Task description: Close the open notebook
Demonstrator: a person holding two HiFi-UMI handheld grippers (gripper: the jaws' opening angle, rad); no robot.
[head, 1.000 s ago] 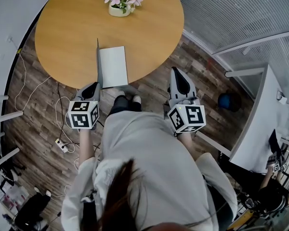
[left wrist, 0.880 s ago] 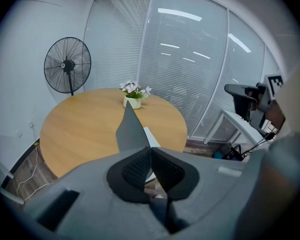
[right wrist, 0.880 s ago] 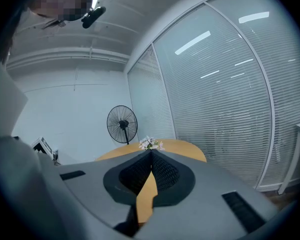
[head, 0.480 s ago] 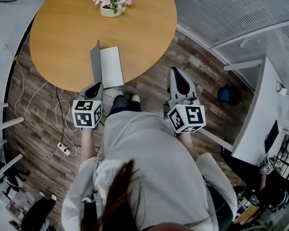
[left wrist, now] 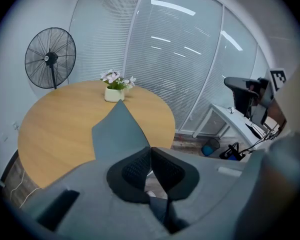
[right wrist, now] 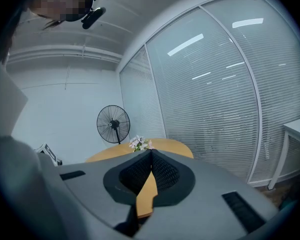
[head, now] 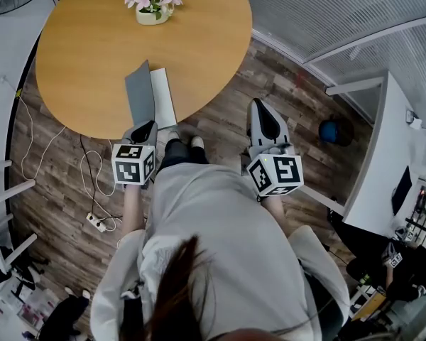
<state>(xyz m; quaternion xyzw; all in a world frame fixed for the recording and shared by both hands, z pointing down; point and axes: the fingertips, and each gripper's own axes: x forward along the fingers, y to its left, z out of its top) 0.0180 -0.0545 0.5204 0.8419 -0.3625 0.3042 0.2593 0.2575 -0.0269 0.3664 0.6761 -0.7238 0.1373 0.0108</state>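
Notebook (head: 156,96), near edge of bench (head: 85,41), left of centre: grey cover (head: 138,94) now leans further over white page (head: 164,96); we judge closing about half done. Left claw (head: 147,126): pinched on cover. Right claw (head: 258,106): closed, empty.

Thin notebook with a grey cover and white pages (head: 150,96) lies at the near edge of the round wooden table (head: 85,41), its long side running away from the person. State: partly open. The white right-hand page (head: 164,96) lies flat on the tabletop, while the plain grey left cover (head: 138,92) stands raised along the spine, tilted over toward that page.
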